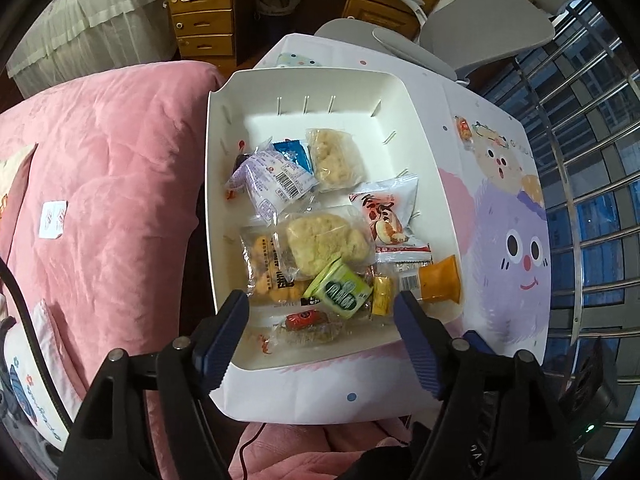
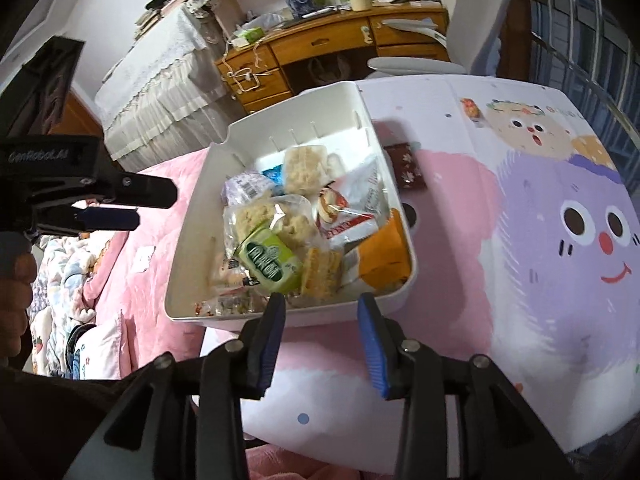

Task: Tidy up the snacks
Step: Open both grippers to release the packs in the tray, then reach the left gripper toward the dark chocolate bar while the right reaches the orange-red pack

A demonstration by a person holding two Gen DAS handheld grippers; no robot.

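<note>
Both grippers, left [image 1: 320,312] and right [image 2: 322,316], hover empty with jaws wide over the bin [image 1: 396,92] heaped with snacks [image 1: 326,240]; two stray packets [image 2: 408,166] remain on the table [image 2: 460,200], likely the right's next reach.

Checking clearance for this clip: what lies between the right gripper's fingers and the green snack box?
Only the white bin's near wall separates the right gripper from the green snack box, with a clear-wrapped yellow snack beside it; the right wrist view shows this.
</note>
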